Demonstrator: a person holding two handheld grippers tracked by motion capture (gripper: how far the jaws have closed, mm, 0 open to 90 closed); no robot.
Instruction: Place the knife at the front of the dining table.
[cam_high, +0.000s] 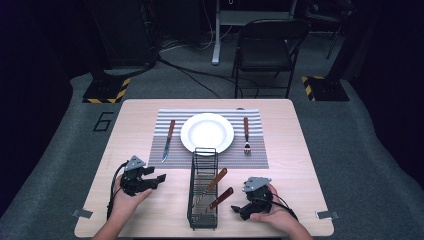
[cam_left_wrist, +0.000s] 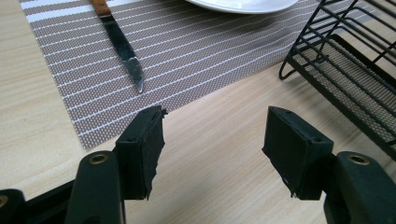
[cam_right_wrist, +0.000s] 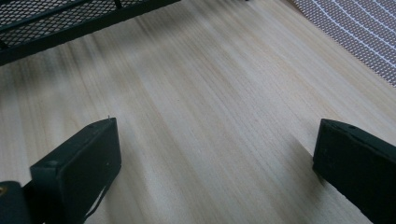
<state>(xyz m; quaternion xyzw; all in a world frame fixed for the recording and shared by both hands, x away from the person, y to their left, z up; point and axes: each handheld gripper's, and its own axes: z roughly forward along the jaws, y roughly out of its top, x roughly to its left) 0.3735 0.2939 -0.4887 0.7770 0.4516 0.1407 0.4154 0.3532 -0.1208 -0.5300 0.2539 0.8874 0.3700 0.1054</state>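
The left claw (cam_left_wrist: 212, 140) stands open with nothing between its jaws, low over bare table (cam_left_wrist: 219, 186), just short of the near corner of the striped placemat (cam_left_wrist: 187, 51). A knife (cam_left_wrist: 122, 51) with a wooden handle lies on that mat just beyond it, blade tip toward the claw. The white plate (cam_high: 207, 132) sits mid-mat, with a fork (cam_high: 246, 135) on its far side. The right claw (cam_right_wrist: 215, 163) is also open and empty, over the table beside the black wire rack (cam_high: 202, 190), which holds two wooden-handled utensils (cam_high: 216, 189).

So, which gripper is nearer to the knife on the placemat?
Left. The left gripper sits just below the knife; the right gripper is beyond the rack.
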